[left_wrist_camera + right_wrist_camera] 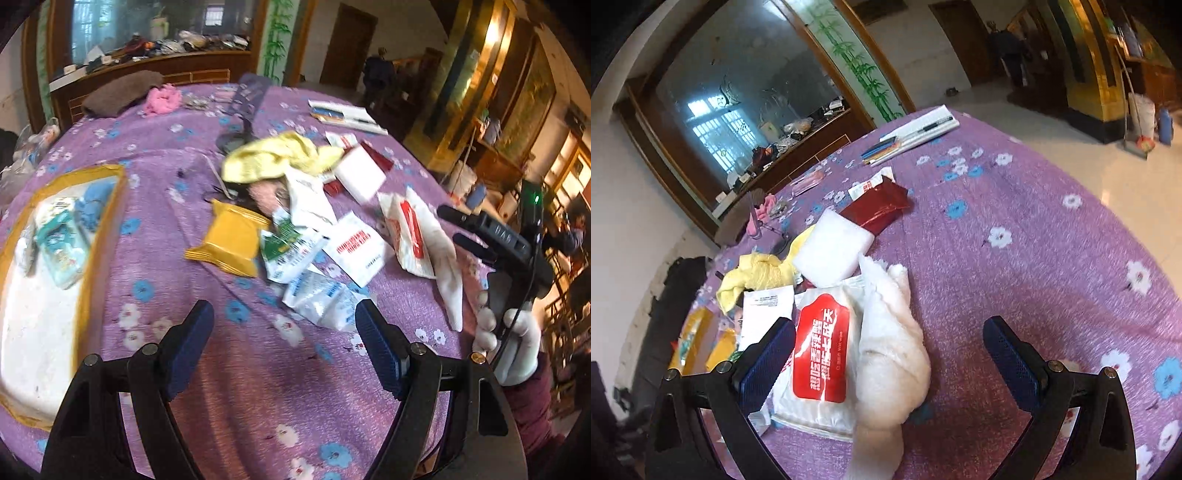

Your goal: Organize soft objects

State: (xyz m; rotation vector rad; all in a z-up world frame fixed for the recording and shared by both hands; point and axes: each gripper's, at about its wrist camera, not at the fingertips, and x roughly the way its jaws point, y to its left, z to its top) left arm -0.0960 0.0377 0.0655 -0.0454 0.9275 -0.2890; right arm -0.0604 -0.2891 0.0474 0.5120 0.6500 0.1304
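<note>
Both tongs wide, nothing held. Right tongs [890, 365] lowered astride white cloth [892, 354] & wipes [820, 354], prob. for pickup; left tongs [284, 343] kept back.

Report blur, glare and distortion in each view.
Left wrist view: motion blur smears the yellow cloth and box; fisheye bends the table edge; gold cabinet glares. Right wrist view: sharper, wipes pack label readable; floor reflects light.

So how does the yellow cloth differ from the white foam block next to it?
The yellow cloth is crumpled and limp, spread unevenly; the white foam block is a smooth, neat rectangle holding its shape. The cloth is bright yellow, the block plain white. Both lie in the pile on the purple flowered tablecloth.
</note>
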